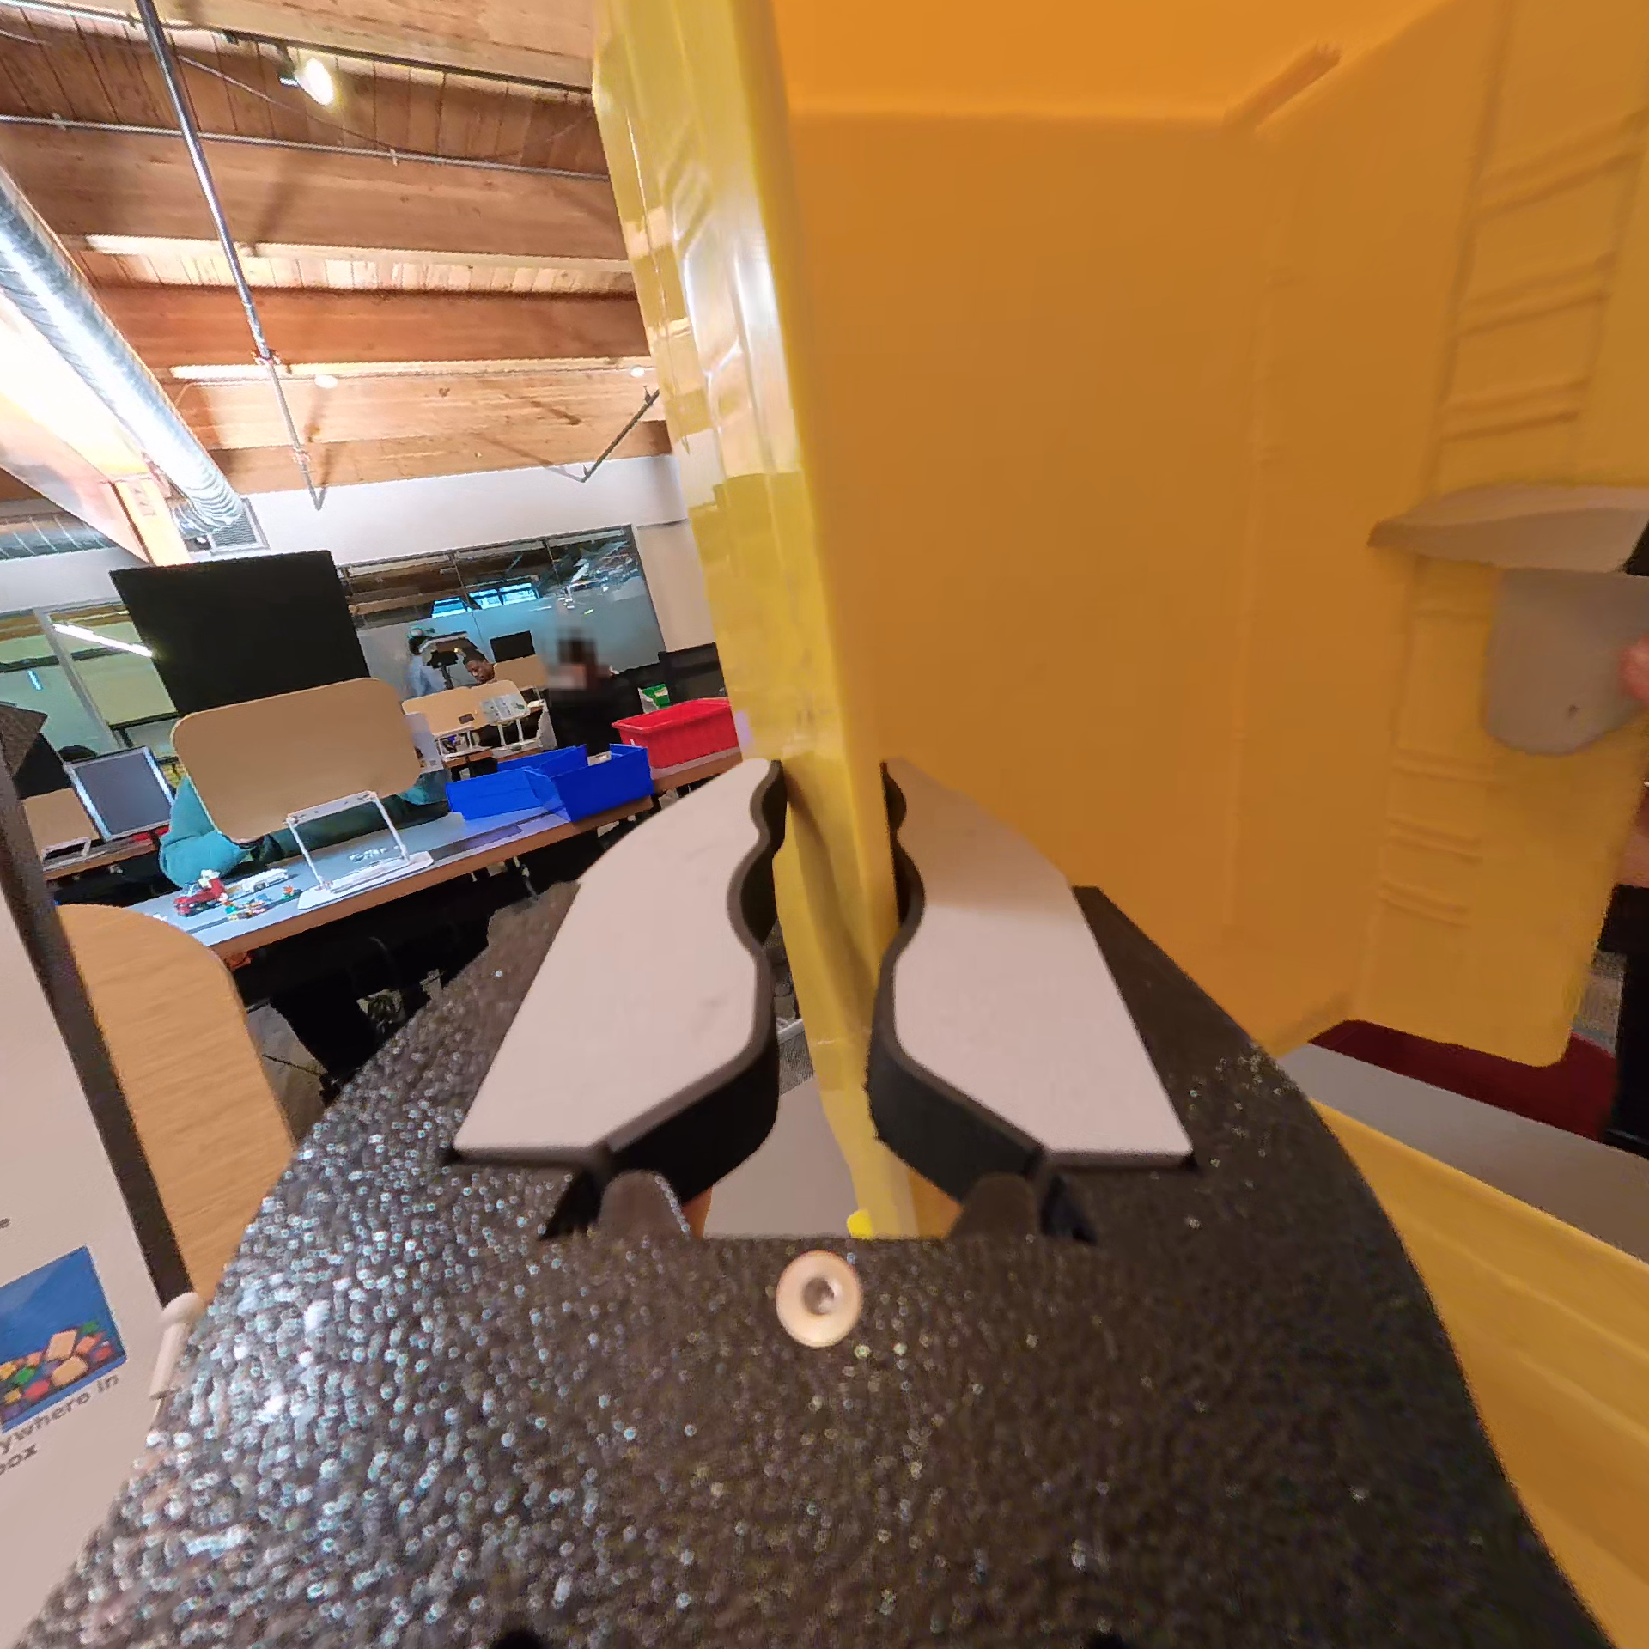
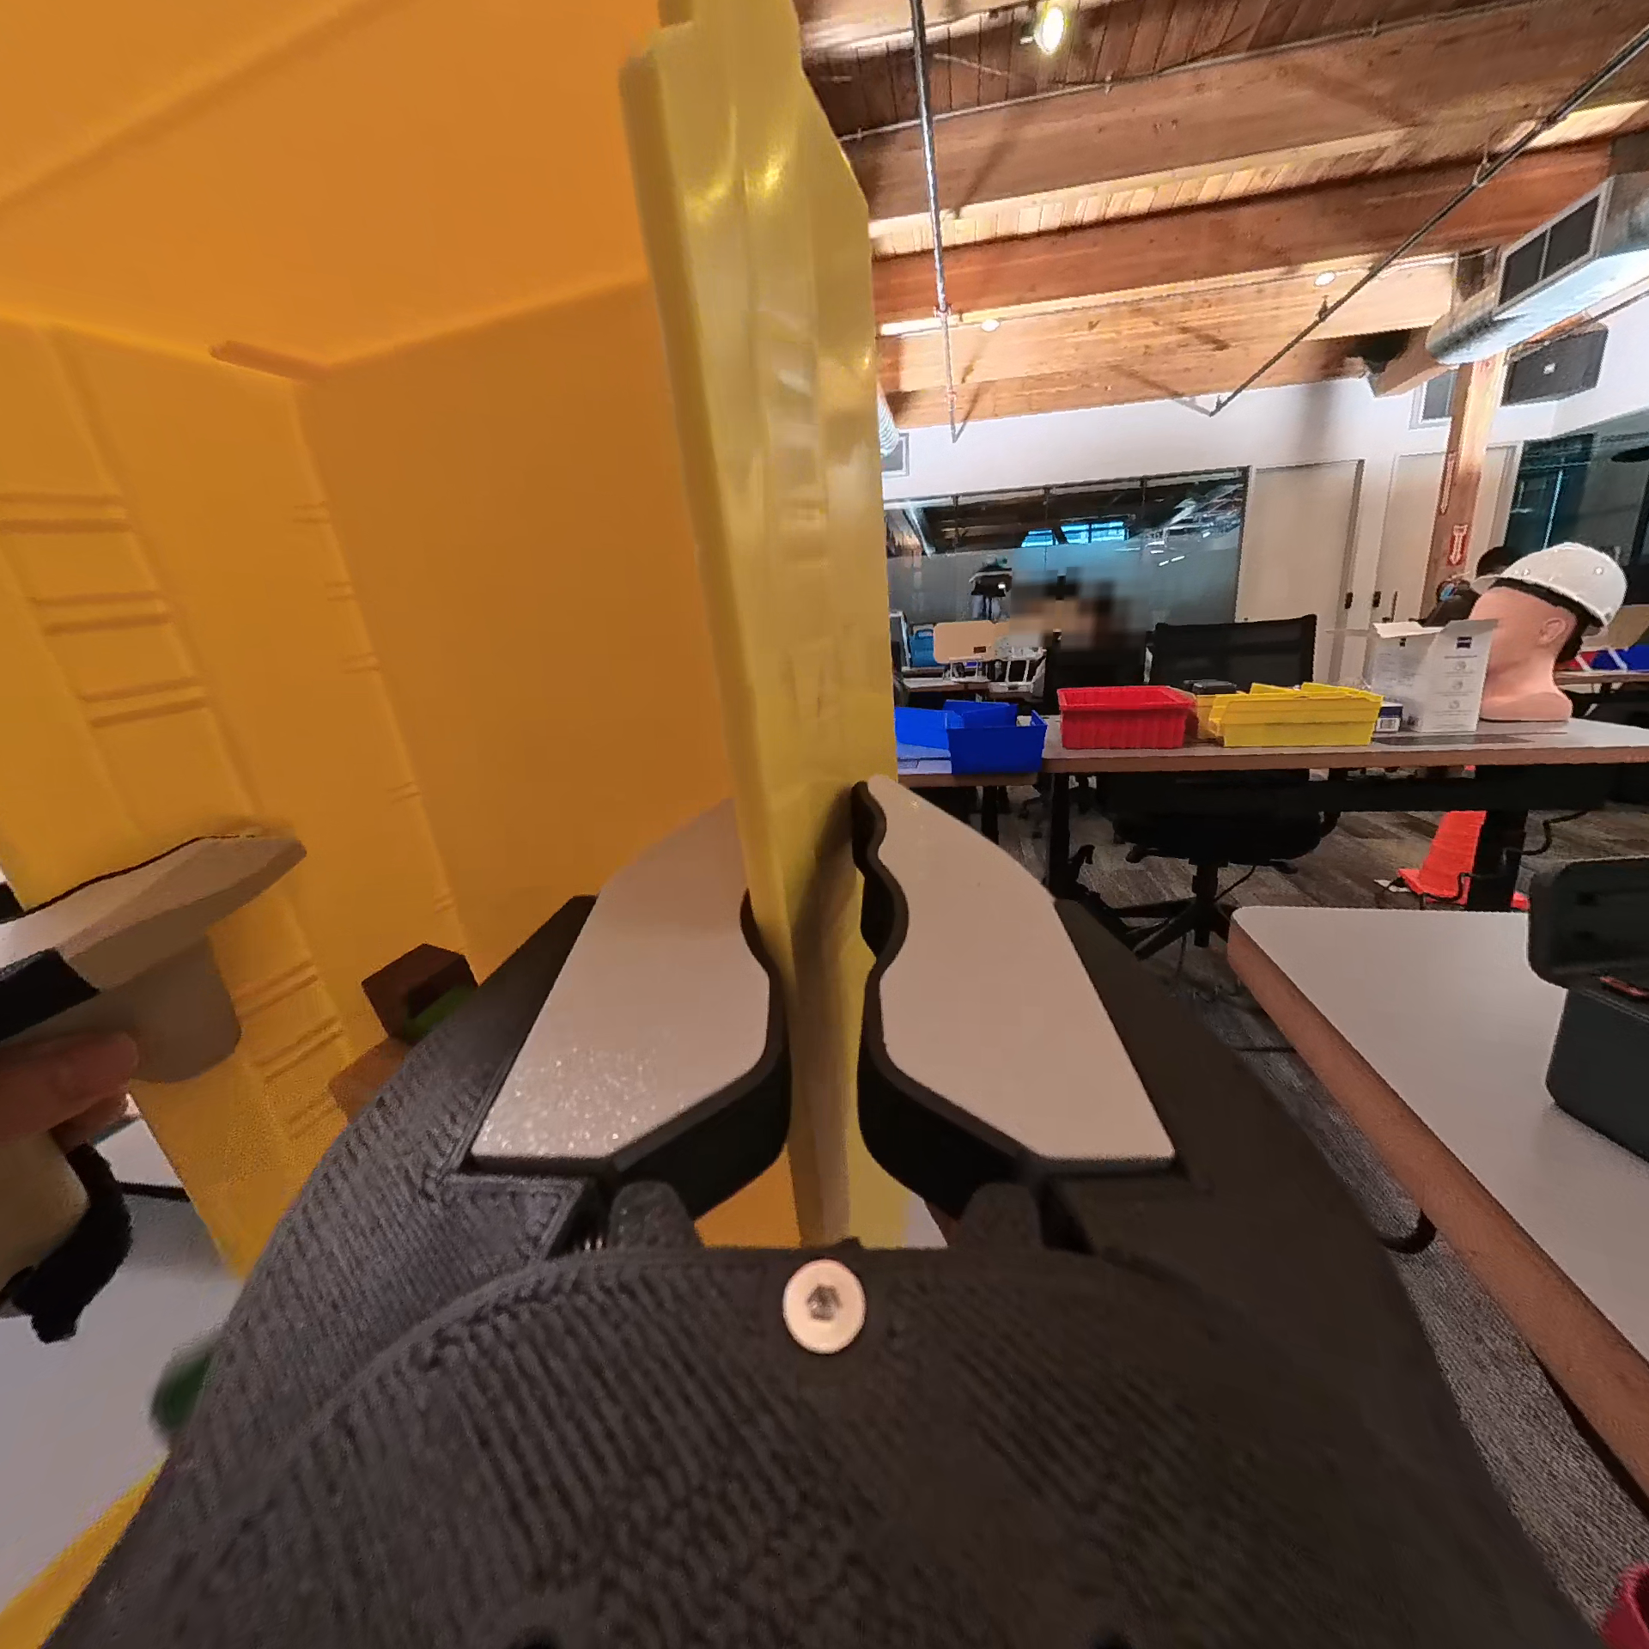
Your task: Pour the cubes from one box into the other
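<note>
Currently, held box: one yellow box [image 1: 1071,535] fills the upper right of the left wrist view, tipped up, its side walls running vertically and its open mouth facing the cameras.
Left gripper [image 1: 834,785]: clamped on the box's left wall.
Right gripper [image 2: 794,803]: clamped on the opposite wall, centre frame.
Cubes: one brown cube [image 2: 415,986] and one green cube [image 2: 437,1013] show at lower left inside the box; others cannot be counted.
Second box [image 1: 1535,1321]: yellow rim, lower right.
</note>
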`<state>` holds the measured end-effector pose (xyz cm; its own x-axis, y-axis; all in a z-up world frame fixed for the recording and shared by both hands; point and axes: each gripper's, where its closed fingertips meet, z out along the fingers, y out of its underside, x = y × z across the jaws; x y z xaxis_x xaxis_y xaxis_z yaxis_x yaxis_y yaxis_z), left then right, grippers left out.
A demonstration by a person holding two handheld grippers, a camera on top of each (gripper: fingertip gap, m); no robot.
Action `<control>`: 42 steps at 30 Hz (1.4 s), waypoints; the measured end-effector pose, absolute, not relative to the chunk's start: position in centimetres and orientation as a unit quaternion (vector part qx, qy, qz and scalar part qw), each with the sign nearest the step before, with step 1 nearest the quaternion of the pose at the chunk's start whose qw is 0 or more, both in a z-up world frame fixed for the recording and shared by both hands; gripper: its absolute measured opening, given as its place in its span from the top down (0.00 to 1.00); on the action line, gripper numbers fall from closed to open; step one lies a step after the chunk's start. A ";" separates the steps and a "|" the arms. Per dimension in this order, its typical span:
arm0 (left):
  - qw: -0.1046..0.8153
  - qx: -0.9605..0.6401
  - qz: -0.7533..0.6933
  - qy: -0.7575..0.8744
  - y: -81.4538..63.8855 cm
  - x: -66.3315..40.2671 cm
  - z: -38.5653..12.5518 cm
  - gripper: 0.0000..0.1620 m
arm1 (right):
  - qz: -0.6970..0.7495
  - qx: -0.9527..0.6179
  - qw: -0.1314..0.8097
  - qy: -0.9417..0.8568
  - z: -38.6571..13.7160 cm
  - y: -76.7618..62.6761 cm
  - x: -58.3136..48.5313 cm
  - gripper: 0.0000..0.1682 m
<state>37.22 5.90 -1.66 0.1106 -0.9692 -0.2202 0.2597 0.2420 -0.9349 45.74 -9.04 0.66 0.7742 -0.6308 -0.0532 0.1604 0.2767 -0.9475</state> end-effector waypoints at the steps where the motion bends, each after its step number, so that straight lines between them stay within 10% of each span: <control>1: 0.638 -0.382 -0.486 0.459 5.8 37.1 -1.5 0.89 | -0.256 -0.539 0.773 0.217 0.8 -9.1 45.6 0.93; 27: 0.658 -0.353 -0.458 0.483 4.9 34.5 -1.8 0.88 | -0.247 -0.508 0.797 0.215 0.0 -10.0 43.1 0.93; 42: 0.584 -0.602 -0.198 0.507 19.6 19.0 -1.5 0.96 | -0.222 -0.723 0.600 0.261 -2.1 5.6 30.2 0.96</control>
<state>18.96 19.56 -1.54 0.4075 -0.8419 -0.3537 -0.3797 0.1960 -0.9041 30.17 5.59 -2.10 0.7650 -0.6440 0.0065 -0.1116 -0.1425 -0.9835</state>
